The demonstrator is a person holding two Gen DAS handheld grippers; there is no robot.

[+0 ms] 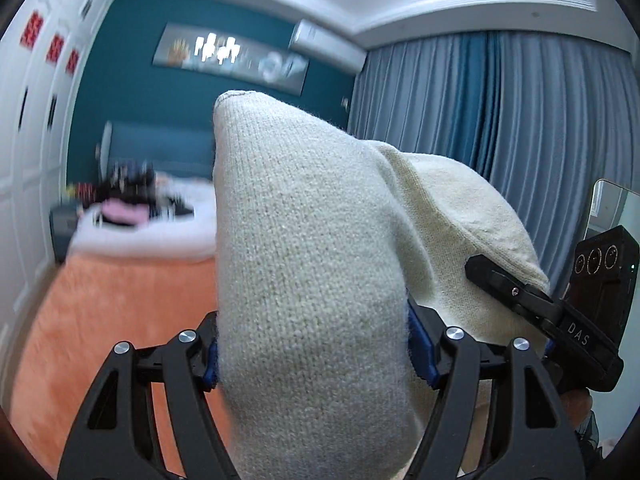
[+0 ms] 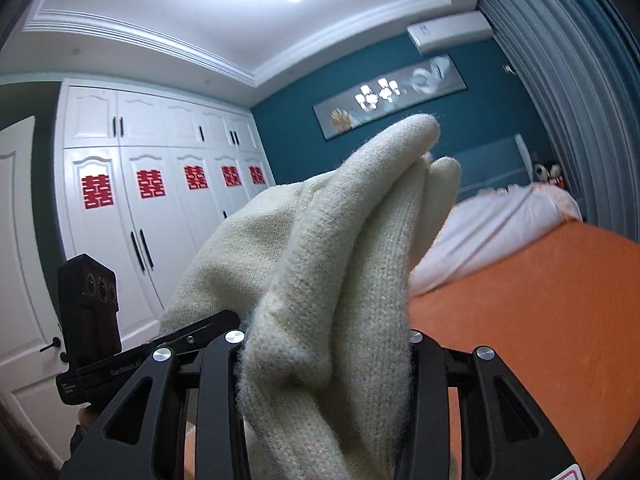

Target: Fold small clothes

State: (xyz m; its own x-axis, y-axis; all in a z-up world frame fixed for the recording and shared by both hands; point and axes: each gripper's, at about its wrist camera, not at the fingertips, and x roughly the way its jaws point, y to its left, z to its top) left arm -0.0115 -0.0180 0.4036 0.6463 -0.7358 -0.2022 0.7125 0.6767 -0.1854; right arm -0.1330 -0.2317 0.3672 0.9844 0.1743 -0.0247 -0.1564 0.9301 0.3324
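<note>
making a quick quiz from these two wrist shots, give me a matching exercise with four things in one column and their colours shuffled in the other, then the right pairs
Things:
1. knit garment
2. bed cover
3. wall behind the bed
4. wardrobe doors

Colours:
A. teal
B. white with red emblems
C. cream
D. orange

Pairs: 1-C, 2-D, 3-A, 4-B

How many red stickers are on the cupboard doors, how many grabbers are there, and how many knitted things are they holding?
Red stickers: 5
Grabbers: 2, left gripper and right gripper
Cream knitted garment: 1, held by both
Total: 8
</note>
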